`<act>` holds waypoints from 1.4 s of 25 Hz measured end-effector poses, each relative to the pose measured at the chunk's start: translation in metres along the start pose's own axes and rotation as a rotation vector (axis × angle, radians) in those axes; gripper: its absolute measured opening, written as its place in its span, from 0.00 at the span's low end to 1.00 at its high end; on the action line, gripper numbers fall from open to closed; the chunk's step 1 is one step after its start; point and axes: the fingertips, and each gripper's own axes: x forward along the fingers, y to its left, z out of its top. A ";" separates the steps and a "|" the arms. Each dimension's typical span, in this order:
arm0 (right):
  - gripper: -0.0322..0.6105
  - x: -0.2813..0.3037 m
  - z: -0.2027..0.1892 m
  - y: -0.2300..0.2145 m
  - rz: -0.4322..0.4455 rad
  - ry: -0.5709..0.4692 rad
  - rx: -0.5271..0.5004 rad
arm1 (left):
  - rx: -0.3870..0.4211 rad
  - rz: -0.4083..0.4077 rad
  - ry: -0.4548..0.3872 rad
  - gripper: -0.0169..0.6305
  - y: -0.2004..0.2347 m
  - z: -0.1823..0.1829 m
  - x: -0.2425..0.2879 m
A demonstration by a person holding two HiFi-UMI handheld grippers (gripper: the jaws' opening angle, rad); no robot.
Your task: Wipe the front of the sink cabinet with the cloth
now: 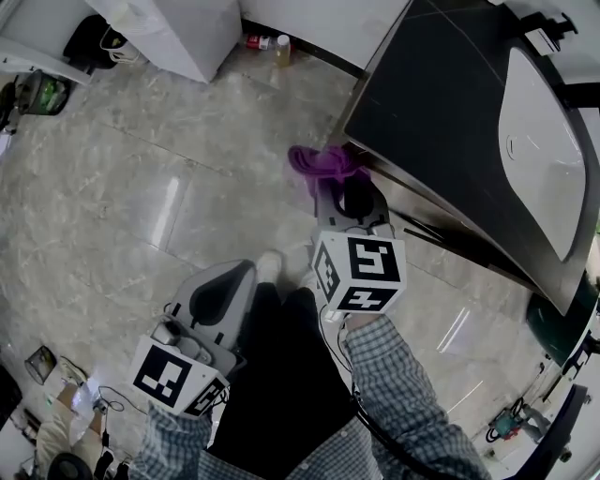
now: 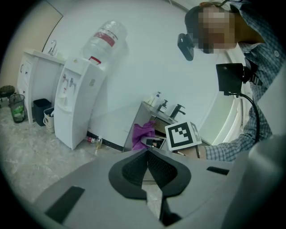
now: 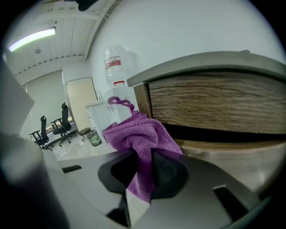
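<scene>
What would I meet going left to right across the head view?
Waste bin → left hand-held gripper → cloth → basin.

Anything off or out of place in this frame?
A small bottle and a red container sit loose on the floor by the wall. Otherwise fine: purple cloth clamped in the right tongs beside the cabinet front.
</scene>
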 end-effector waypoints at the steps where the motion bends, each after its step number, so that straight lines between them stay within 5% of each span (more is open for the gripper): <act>1: 0.16 -0.001 -0.001 -0.003 -0.002 -0.002 0.000 | 0.002 -0.003 0.004 0.04 -0.001 -0.001 0.001; 35: 0.16 -0.101 -0.037 -0.148 -0.262 -0.053 0.165 | 0.109 -0.206 0.125 0.04 -0.097 -0.029 0.070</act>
